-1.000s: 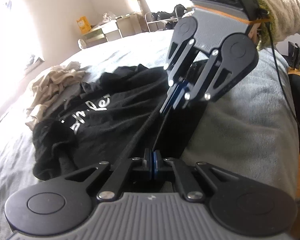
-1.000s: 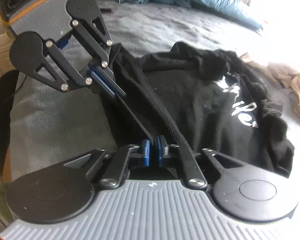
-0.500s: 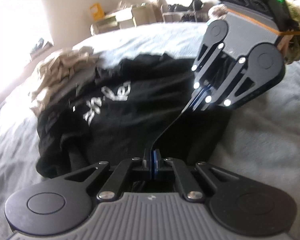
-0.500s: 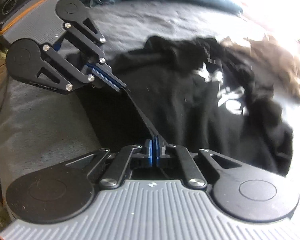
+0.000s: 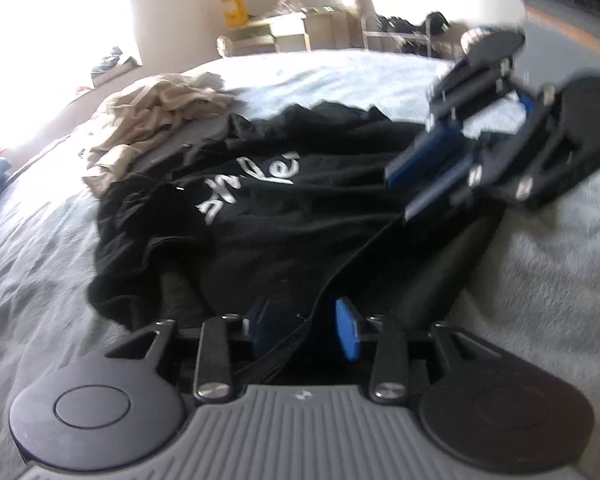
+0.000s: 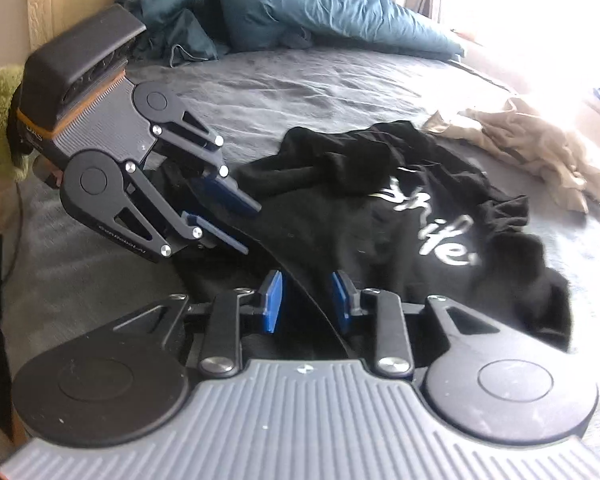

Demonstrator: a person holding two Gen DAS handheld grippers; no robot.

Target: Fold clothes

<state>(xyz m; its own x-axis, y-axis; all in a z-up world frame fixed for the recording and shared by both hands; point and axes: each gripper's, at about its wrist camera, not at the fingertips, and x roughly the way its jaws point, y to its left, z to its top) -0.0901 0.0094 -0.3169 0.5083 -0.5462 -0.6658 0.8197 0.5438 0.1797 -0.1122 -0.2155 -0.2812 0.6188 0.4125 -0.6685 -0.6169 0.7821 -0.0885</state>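
Black shirt (image 5: 260, 216) hem lies between both opening tools (image 5: 304, 330) (image 6: 306, 300), released; it may snag and unfold.

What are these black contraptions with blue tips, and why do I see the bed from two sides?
They are two handheld clamps, each with a camera looking along its jaws. One picture is from the left gripper, the other from the right gripper; each also sees the other. On the grey bed lies a crumpled black T-shirt with white lettering, a beige garment beyond it and a teal duvet at the head. Both sets of jaws are opening, with the shirt's hem between the blue pads, no longer pinched.
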